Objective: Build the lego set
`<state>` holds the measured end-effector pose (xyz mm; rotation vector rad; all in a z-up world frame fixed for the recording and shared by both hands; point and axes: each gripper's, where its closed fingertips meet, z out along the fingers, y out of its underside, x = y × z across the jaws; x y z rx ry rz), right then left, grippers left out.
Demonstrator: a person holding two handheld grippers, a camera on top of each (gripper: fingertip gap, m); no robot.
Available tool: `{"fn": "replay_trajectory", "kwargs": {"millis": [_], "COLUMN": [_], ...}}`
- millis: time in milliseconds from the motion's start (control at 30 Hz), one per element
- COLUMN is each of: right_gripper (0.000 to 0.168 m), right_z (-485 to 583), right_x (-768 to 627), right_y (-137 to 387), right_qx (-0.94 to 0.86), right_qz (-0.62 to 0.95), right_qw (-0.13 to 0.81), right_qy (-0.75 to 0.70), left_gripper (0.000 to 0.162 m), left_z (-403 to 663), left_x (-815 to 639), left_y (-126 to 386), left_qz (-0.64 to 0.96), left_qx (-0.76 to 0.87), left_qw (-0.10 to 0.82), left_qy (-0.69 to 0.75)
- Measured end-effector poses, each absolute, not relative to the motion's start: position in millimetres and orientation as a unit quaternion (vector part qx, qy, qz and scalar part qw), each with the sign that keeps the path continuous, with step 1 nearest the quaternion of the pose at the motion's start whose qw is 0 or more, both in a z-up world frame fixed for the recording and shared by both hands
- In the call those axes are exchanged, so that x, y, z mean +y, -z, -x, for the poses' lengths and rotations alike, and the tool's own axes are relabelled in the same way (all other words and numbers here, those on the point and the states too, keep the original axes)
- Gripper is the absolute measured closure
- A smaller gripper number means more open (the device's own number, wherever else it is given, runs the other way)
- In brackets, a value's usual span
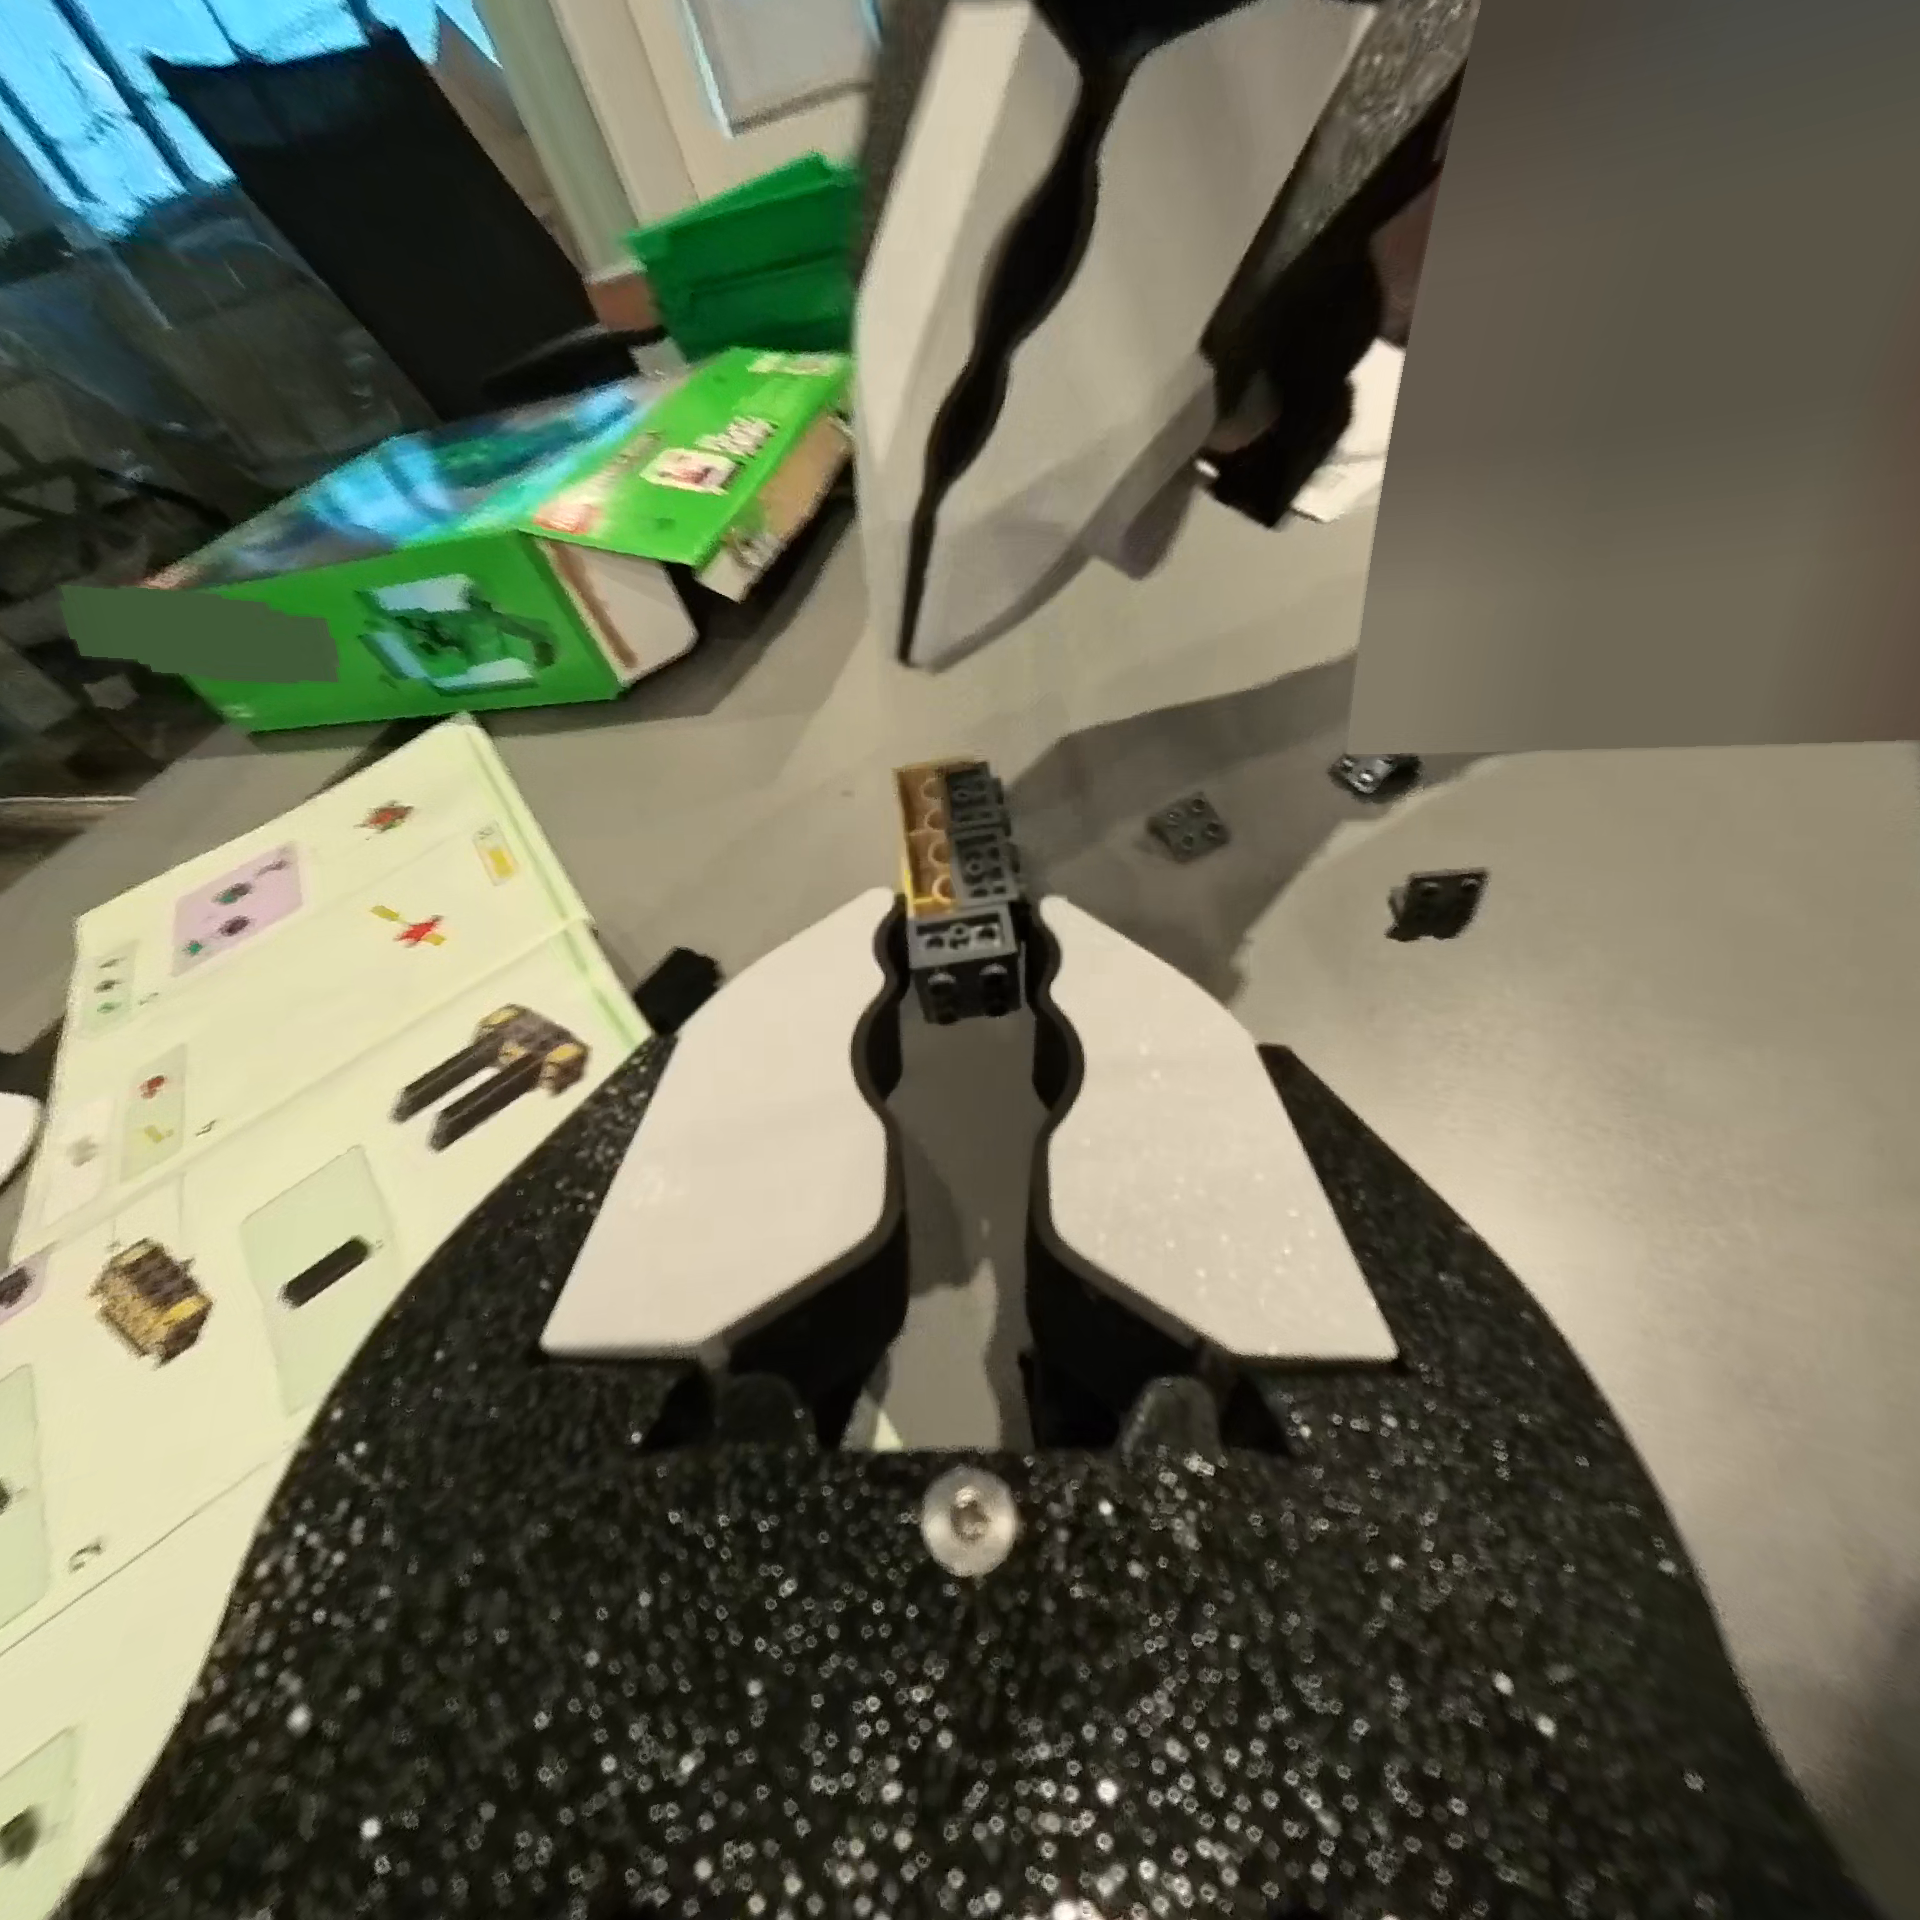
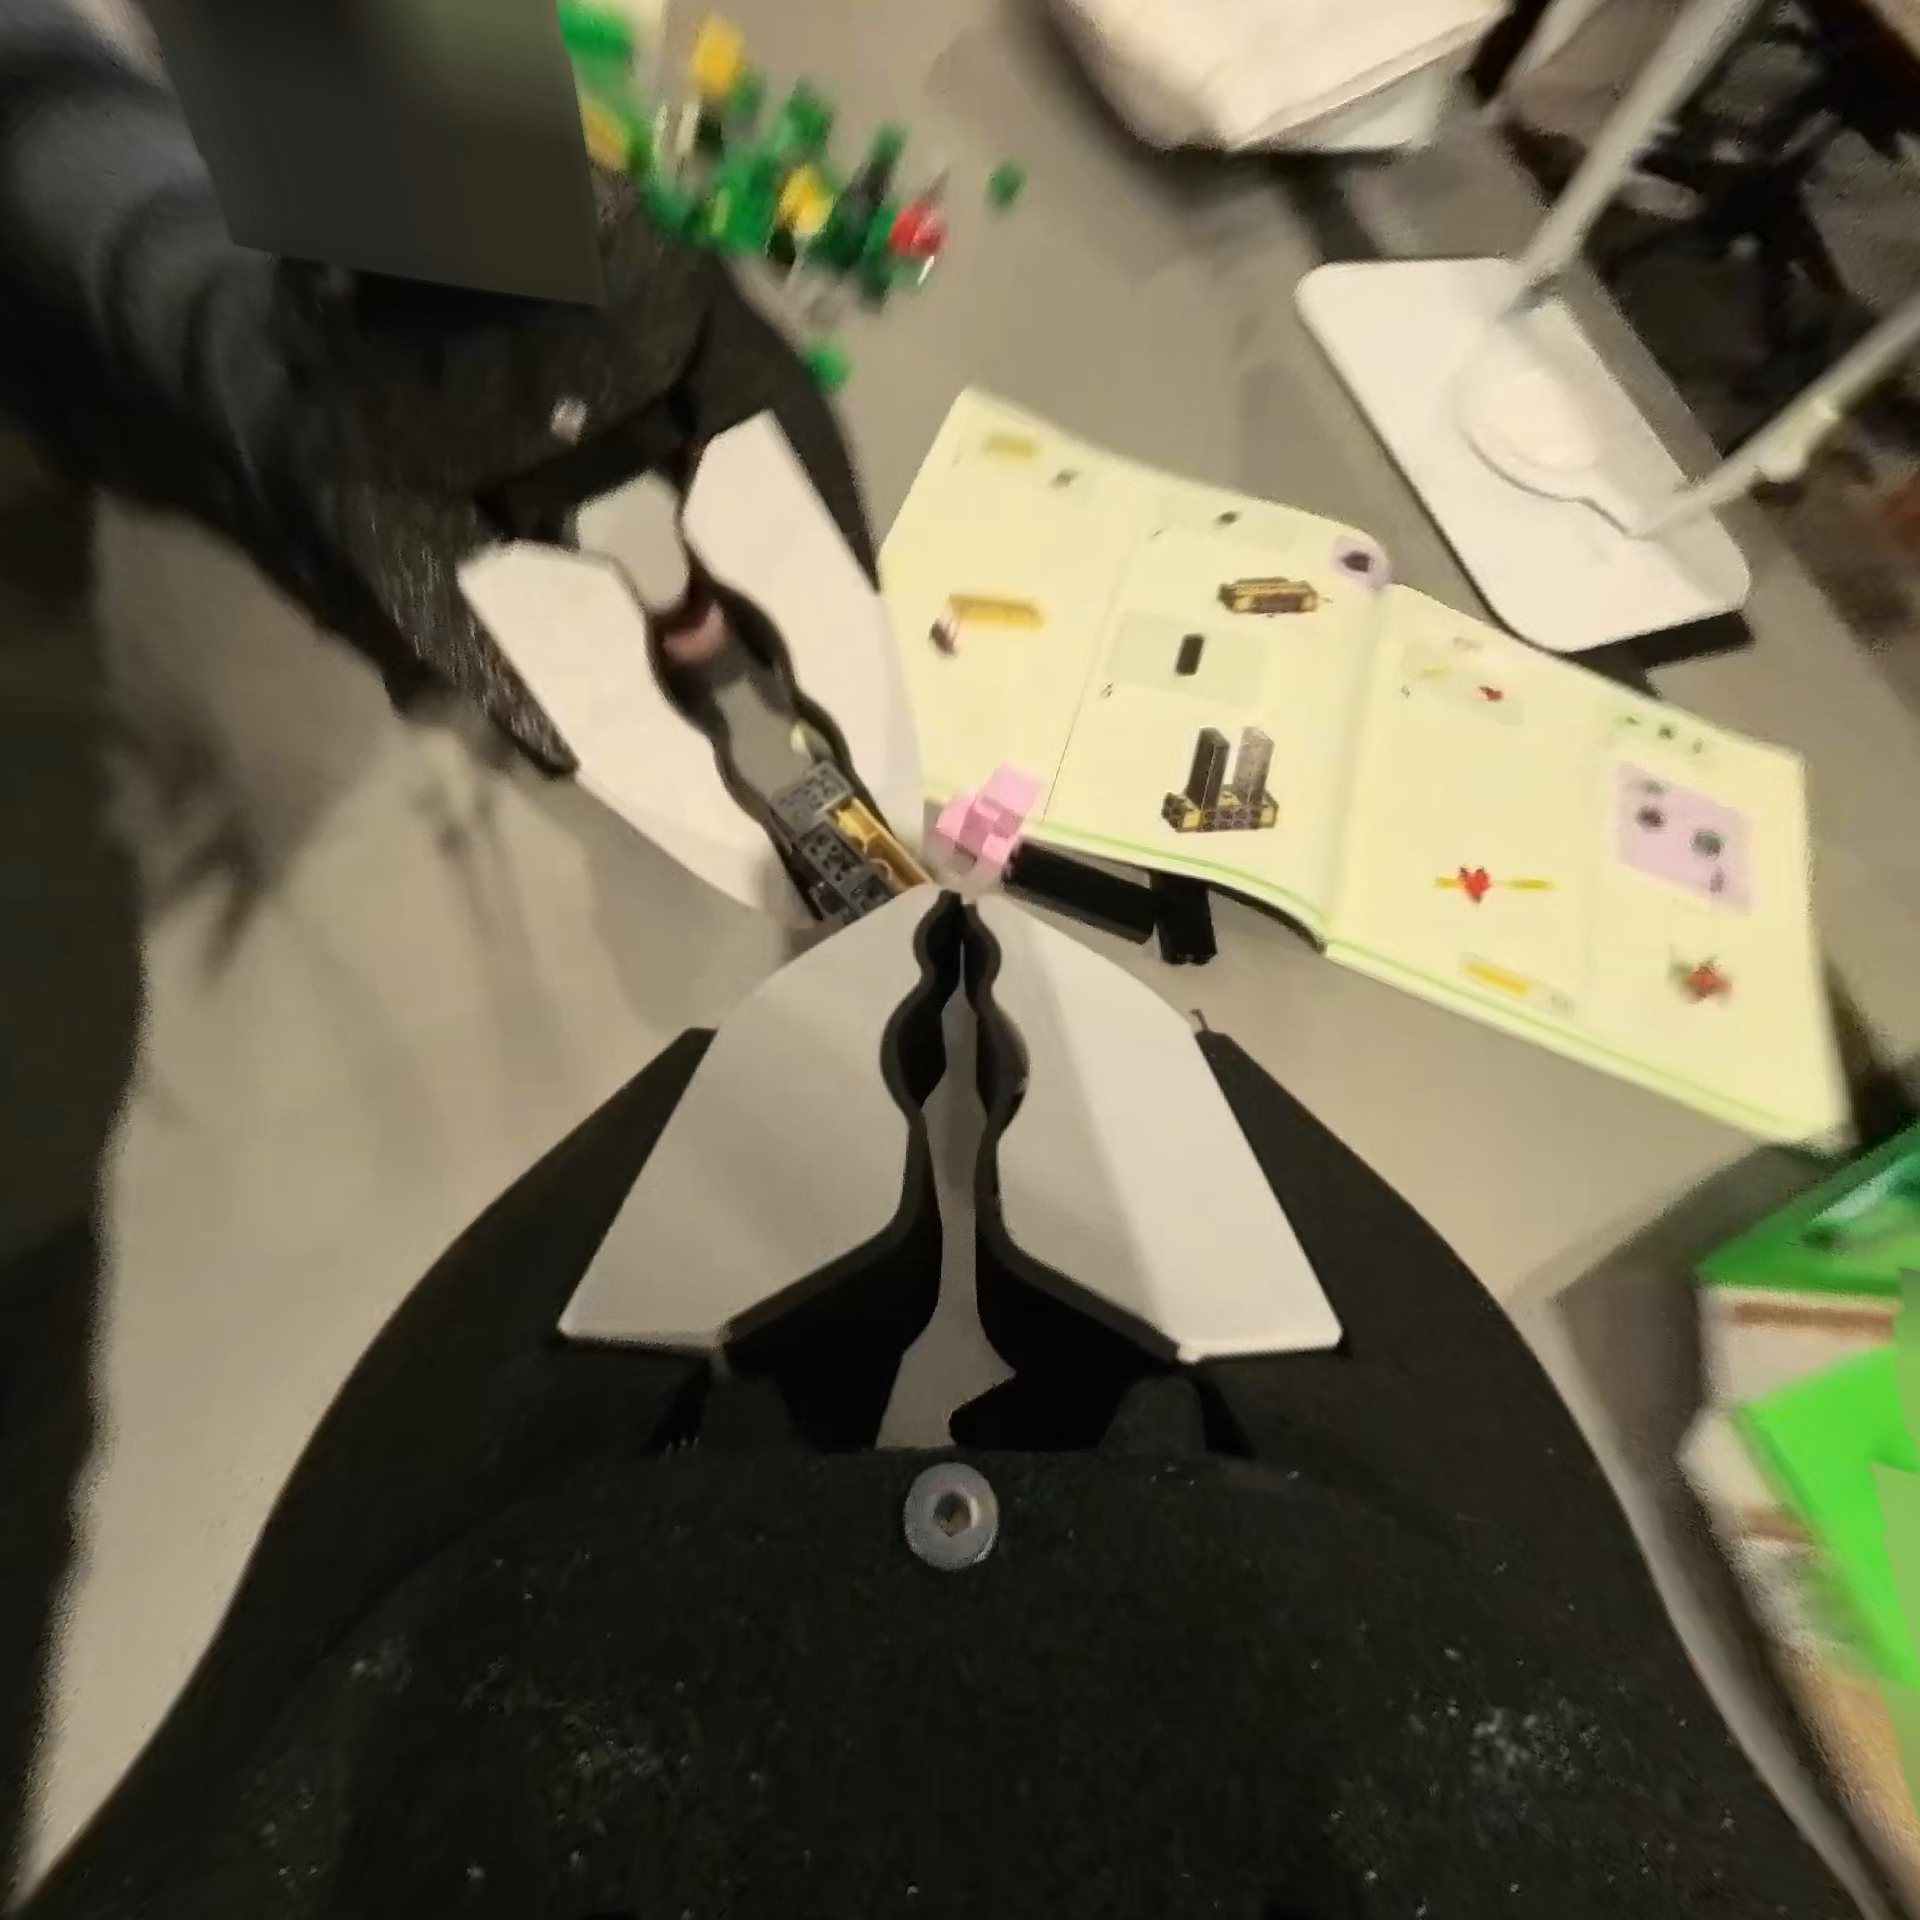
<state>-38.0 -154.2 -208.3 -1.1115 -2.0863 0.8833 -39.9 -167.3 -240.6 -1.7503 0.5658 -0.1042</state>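
My left gripper (image 1: 961, 940) is shut on a small black and yellow lego assembly (image 1: 961, 883), which sticks out past its fingertips above the grey table (image 1: 1558, 1143). The same assembly (image 2: 836, 847) shows between its fingers in the right wrist view. My right gripper (image 2: 956, 909) is shut with nothing seen between its tips. It points at the assembly from close by and shows from above in the left wrist view (image 1: 914, 649). A pink lego piece (image 2: 987, 821) lies just beyond the right tips, at the edge of the open instruction booklet (image 2: 1403, 779).
Loose black pieces (image 1: 1190, 826) (image 1: 1439, 902) lie to the right. Black long bricks (image 2: 1091, 899) lie by the booklet (image 1: 260, 1091). The green set box (image 1: 436, 582) lies at the back left. A pile of green, yellow and red pieces (image 2: 790, 177) and a white lamp base (image 2: 1507, 447) stand farther off. Some 4 cm of space lies between my two pairs of fingers. Between my left fingertips and the pink lego piece (image 2: 987, 821) there is roughly 7 cm.
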Motion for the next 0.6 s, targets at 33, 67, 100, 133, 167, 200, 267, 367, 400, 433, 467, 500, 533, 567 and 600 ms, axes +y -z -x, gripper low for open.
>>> {"fn": "replay_trajectory", "kwargs": {"millis": [33,67,100,133,167,200,267,367,400,433,467,500,533,567,600], "right_gripper": [0.161,0.151,0.147,0.142,0.14,0.137,0.13,0.125,0.123,0.123,0.123,0.124,0.124,0.125,0.125], "right_z": [38.2,38.7,39.3,40.0,40.3,40.5,41.8,45.2,46.3,47.1,48.0,48.9,49.6,50.0,50.3], "right_x": [-152.9,-150.6,-148.6,-147.9,-149.2,-151.9,-156.4,-163.6,-165.2,-167.1,-168.2,-168.9,-169.7,-171.0,-172.6], "right_y": [205.8,204.1,202.7,201.4,200.4,199.0,199.6,201.8,202.3,201.1,199.7,198.7,198.0,197.6,198.2], "right_qx": [-0.764,-0.735,-0.7,-0.656,-0.609,-0.56,-0.473,-0.393,-0.377,-0.363,-0.349,-0.337,-0.328,-0.323,-0.321], "right_qz": [0.442,0.47,0.501,0.532,0.56,0.58,0.609,0.622,0.624,0.622,0.62,0.619,0.617,0.614,0.614], "right_qw": [0.298,0.287,0.271,0.248,0.216,0.182,0.127,0.098,0.1,0.101,0.1,0.098,0.096,0.093,0.09], "right_qy": [-0.363,-0.395,-0.432,-0.474,-0.519,-0.563,-0.624,-0.67,-0.677,-0.686,-0.695,-0.703,-0.709,-0.714,-0.715], "left_gripper": [0.142,0.142,0.142,0.142,0.142,0.142,0.142,0.142,0.142,0.142,0.142,0.142,0.142,0.142,0.142], "left_z": [42.5,45.1,47.4,49.3,51.0,52.4,53.1,52.1,52.0,51.8,51.8,51.9,52.1,51.9,52.0], "left_x": [-166.9,-166.5,-166.5,-166.6,-166.9,-167.5,-169.3,-171.7,-172.1,-172.5,-172.6,-172.6,-172.6,-172.7,-172.8], "left_y": [237.8,234.7,231.7,228.3,224.6,220.7,214.4,208.4,207.2,206.8,206.7,206.8,206.9,206.6,206.4], "left_qz": [0.753,0.748,0.743,0.737,0.73,0.723,0.709,0.695,0.692,0.691,0.691,0.691,0.691,0.691,0.69], "left_qx": [0.239,0.234,0.23,0.227,0.225,0.224,0.226,0.229,0.23,0.23,0.23,0.229,0.229,0.229,0.229], "left_qw": [0.612,0.62,0.628,0.636,0.645,0.654,0.668,0.68,0.683,0.683,0.684,0.684,0.684,0.684,0.685], "left_qy": [0.039,0.031,0.023,0.014,0.003,-0.009,-0.027,-0.043,-0.046,-0.047,-0.047,-0.047,-0.047,-0.047,-0.048]}}
